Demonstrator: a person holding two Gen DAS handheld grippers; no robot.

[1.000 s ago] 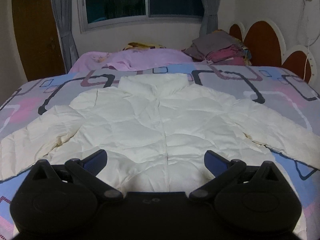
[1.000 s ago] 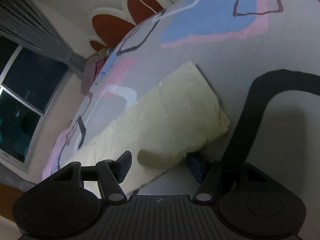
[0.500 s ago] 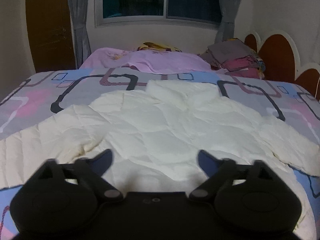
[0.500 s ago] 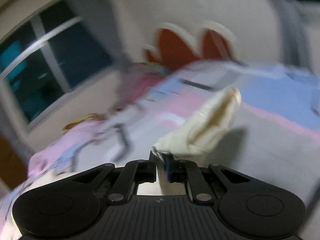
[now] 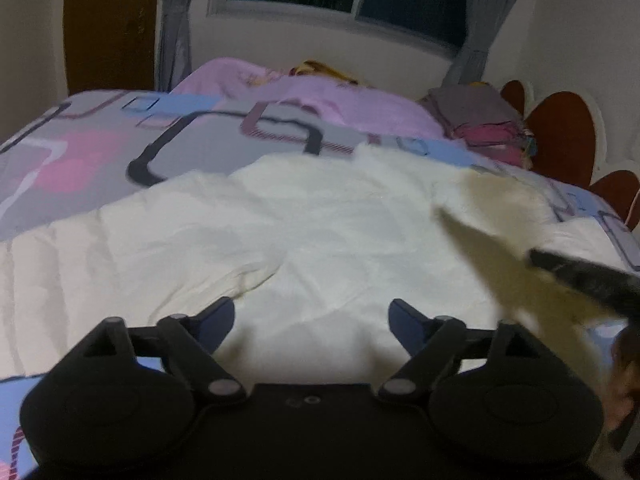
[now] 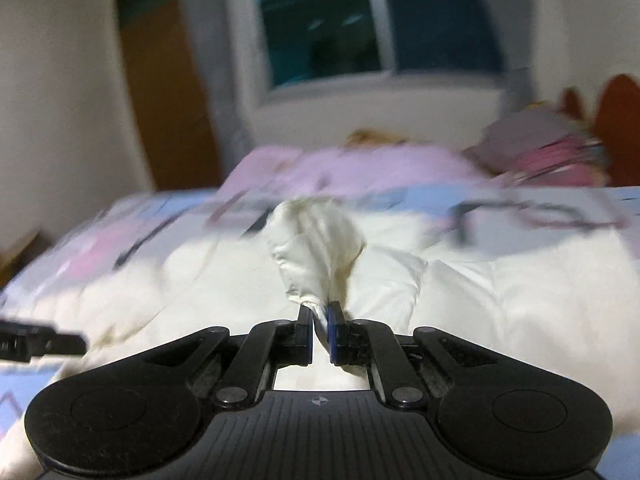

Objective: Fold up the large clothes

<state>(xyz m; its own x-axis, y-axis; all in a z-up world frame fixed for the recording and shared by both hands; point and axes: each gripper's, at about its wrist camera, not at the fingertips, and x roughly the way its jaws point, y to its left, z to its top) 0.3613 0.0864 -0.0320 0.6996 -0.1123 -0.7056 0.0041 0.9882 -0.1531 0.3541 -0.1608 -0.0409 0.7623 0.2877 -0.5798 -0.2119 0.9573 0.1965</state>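
A large cream padded jacket [image 5: 320, 232] lies spread flat on the bed, collar toward the window. My left gripper [image 5: 310, 320] is open and empty, low over the jacket's hem. My right gripper [image 6: 320, 320] is shut on the cuff of the jacket's sleeve [image 6: 316, 248] and holds it lifted above the jacket's body [image 6: 500, 288]. In the left wrist view the right gripper shows as a blurred dark shape [image 5: 588, 276] coming in from the right with the lifted sleeve [image 5: 500, 248]. The left gripper's fingertip [image 6: 36, 342] shows at the left edge of the right wrist view.
The bed has a grey, pink and blue patterned cover [image 5: 80, 152]. A pink blanket [image 5: 320, 100] and a stack of folded clothes [image 5: 480, 120] lie at the far side under the window. A red scalloped headboard [image 5: 560, 136] is on the right, a brown door [image 5: 108, 20] on the left.
My right gripper closed on the sleeve cuff, lifted it off the bed and swung it leftward over the jacket's body. My left gripper stayed open and shifted slightly left.
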